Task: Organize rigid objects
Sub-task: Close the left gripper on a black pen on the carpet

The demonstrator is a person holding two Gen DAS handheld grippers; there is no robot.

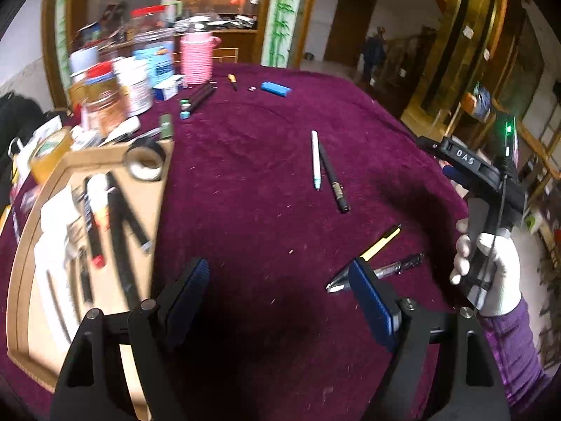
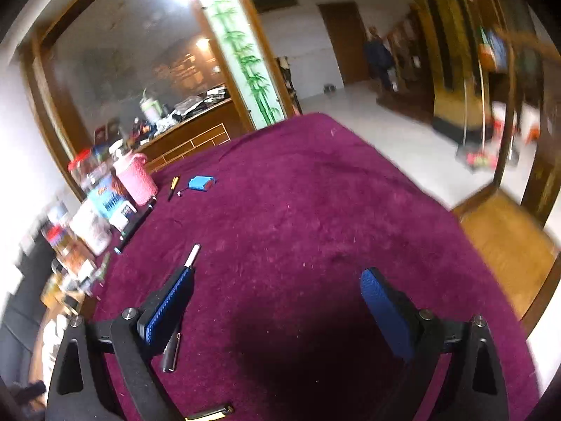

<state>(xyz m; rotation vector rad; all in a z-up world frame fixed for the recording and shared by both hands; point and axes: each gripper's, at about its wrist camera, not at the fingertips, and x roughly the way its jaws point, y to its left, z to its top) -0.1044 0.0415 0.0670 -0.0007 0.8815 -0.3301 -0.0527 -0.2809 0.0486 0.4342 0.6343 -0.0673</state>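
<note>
Pens [image 1: 317,159] ahead of the left claw [image 1: 277,277]: light, stiff, slippery — pinch mid-barrel; both claws, right claw [image 2: 277,301] too, gape empty.

Maroon tablecloth [image 1: 266,161], bamboo-painted panel [image 2: 250,70], brown door [image 1: 349,24], a distant person [image 2: 378,57] beside it

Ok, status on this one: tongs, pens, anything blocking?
Left tongs open, empty. Right tongs open, empty. Pens loose on cloth, tray part-filled. Nothing blocking.
</note>
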